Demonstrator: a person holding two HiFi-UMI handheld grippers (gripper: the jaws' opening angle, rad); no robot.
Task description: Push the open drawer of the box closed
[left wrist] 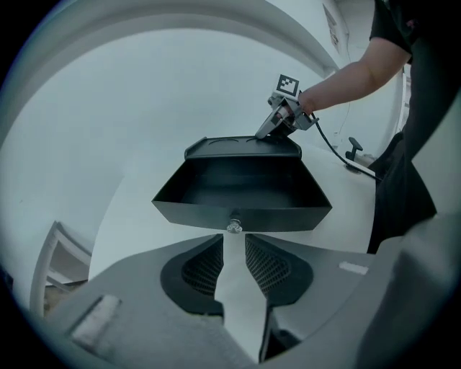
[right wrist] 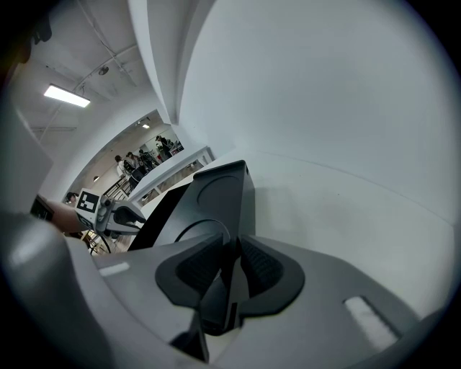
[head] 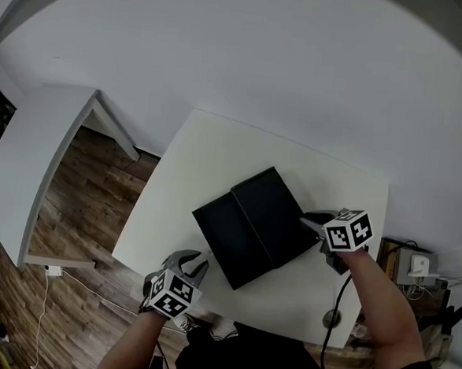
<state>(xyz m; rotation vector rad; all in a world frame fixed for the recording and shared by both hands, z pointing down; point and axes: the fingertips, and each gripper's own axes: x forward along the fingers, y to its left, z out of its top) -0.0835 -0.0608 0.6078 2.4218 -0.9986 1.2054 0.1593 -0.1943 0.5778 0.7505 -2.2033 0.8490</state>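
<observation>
A black box lies slantwise on the white table, and its drawer stands pulled out toward me. In the left gripper view the drawer is empty, with a small clear knob on its front. My left gripper is open just short of that knob, nothing between its fingers; in the head view the left gripper sits by the drawer's near left corner. My right gripper is shut on the box's far rim, the thin black edge pinched between its pads.
The table's near edge runs just below my left gripper. A black cable and a round clamp lie at the table's near right. Another white table stands to the left over the wood floor. A white wall rises behind.
</observation>
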